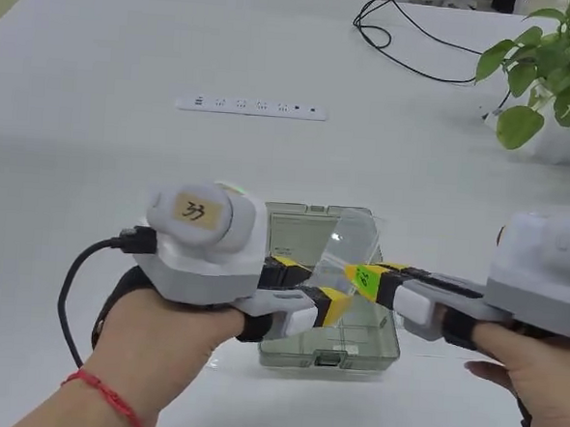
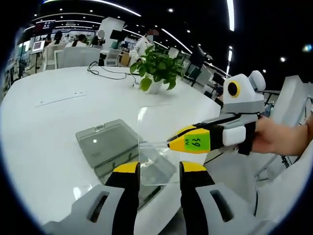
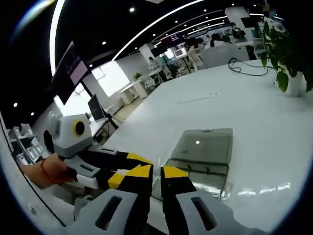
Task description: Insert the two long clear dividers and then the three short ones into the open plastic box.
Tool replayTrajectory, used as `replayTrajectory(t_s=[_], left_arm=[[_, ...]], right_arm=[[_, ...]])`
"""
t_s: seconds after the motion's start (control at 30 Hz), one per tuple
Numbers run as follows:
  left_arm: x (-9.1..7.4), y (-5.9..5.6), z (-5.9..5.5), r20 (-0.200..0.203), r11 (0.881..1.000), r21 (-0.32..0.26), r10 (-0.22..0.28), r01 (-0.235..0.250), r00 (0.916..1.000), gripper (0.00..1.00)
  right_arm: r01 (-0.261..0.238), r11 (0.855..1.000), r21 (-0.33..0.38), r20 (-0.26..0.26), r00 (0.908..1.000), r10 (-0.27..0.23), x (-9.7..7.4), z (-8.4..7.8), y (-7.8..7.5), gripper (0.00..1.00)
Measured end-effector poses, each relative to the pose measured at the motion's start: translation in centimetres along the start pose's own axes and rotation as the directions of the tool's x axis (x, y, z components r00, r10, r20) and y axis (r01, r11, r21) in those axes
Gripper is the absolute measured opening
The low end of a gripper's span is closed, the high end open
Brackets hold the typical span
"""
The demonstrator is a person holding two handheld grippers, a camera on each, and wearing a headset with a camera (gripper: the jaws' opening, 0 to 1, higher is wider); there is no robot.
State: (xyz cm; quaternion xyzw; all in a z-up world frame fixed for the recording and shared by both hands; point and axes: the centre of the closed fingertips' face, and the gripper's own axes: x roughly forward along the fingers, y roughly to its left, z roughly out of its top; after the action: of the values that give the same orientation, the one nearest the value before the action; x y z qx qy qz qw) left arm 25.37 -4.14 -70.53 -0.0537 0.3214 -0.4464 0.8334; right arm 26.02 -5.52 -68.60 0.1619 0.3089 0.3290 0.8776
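Where the open plastic box [image 1: 364,352] sits lower centre on the desk [image 1: 130,49], right gripper [image 1: 359,276] jaws clamp a clear divider [image 1: 356,239] above it; left gripper [image 1: 310,285] jaws apart.

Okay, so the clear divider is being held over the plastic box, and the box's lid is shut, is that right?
Not quite: the lid is open, not shut. The right gripper view shows the lid folded back flat on the table behind the plastic box. The clear divider is held over the box, as you said.
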Motion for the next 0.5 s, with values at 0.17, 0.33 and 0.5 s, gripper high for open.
replayTrajectory(t_s=[0.17, 0.33, 0.5], left_arm=[[0.06, 0.04, 0.08, 0.008, 1.0, -0.003, 0.0, 0.0, 1.0, 0.3], [0.27, -0.18, 0.18, 0.017, 1.0, -0.016, -0.016, 0.017, 0.9997, 0.31], [0.44, -0.48, 0.25, 0.019, 0.999, -0.021, -0.029, 0.029, 0.9994, 0.33]], right_arm=[[0.026, 0.998, 0.063, 0.014, 0.9996, -0.026, 0.01, 0.1, -0.08, 0.07], [0.033, 0.996, 0.079, 0.013, 0.9993, -0.034, -0.12, 0.39, -0.18, 0.06], [0.038, 0.996, 0.081, 0.007, 0.9992, -0.039, -0.13, 0.4, -0.24, 0.06]])
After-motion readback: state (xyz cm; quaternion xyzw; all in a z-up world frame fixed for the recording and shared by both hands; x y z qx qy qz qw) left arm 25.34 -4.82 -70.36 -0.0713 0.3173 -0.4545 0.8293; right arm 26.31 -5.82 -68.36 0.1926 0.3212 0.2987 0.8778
